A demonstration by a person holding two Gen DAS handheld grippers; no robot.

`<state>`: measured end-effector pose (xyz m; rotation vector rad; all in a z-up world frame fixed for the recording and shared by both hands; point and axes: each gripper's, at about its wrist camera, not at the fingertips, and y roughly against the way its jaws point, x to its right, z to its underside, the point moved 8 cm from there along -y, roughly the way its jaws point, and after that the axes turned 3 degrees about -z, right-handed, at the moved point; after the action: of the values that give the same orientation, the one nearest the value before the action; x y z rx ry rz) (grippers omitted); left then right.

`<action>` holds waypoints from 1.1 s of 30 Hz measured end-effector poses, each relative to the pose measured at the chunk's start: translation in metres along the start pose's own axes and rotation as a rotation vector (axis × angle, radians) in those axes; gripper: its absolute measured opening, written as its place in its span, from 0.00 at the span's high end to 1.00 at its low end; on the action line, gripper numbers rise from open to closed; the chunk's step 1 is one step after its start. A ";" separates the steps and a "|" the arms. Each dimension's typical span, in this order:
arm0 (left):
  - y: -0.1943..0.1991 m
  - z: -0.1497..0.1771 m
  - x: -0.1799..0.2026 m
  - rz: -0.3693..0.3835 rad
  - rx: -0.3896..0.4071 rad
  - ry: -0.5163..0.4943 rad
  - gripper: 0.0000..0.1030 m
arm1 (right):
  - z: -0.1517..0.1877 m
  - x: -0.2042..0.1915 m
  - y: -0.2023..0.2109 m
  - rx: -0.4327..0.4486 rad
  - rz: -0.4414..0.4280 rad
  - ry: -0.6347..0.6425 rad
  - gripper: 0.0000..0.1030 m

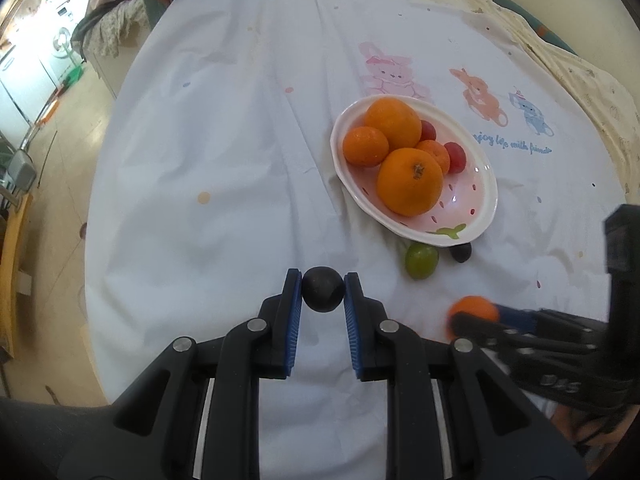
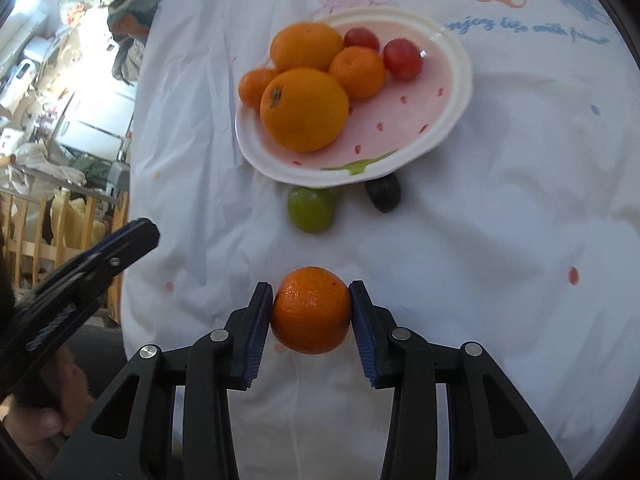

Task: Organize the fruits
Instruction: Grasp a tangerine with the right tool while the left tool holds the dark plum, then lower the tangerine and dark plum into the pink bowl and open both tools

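Both grippers reach level toward the bowl point(image 1: 472, 236), short of it: the left gripper point(image 1: 323, 290) pinches a dark plum point(image 1: 323, 289), the right gripper point(image 2: 312, 308) clamps a mandarin point(image 2: 312, 310).

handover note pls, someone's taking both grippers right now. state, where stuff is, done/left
Left hand-held gripper: shut on a dark plum, held over the white tablecloth.
Right hand-held gripper: shut on a small mandarin, near side of the plate.
Pink strawberry plate: already holds two big oranges, two small mandarins and two red fruits.
Still loose on the cloth by the plate's near rim: a green plum and a second dark plum.
Left: place both held fruits on the plate, then collect the two loose ones.
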<state>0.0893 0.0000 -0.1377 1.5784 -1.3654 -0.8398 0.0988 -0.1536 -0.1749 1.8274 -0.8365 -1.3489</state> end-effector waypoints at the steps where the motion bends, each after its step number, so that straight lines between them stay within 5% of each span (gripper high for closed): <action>1: 0.000 0.000 0.001 0.001 0.001 -0.003 0.83 | -0.002 0.001 0.006 0.017 0.006 0.004 0.60; 7: 0.001 0.003 0.003 0.010 0.002 -0.014 0.83 | -0.014 0.013 0.055 0.138 -0.001 -0.025 0.60; 11: 0.014 0.002 0.004 0.020 0.010 -0.020 0.83 | -0.024 0.027 0.088 0.243 0.106 -0.020 0.60; 21: 0.049 -0.057 0.008 -0.004 0.115 -0.084 0.83 | -0.061 0.072 0.140 0.425 0.043 -0.174 0.60; 33: 0.016 -0.100 0.041 0.043 0.105 -0.162 0.83 | -0.101 0.065 0.103 0.356 -0.046 -0.155 0.60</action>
<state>0.1799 -0.0233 -0.0806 1.5824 -1.5766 -0.8986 0.2033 -0.2465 -0.1008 2.0371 -1.1855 -1.4565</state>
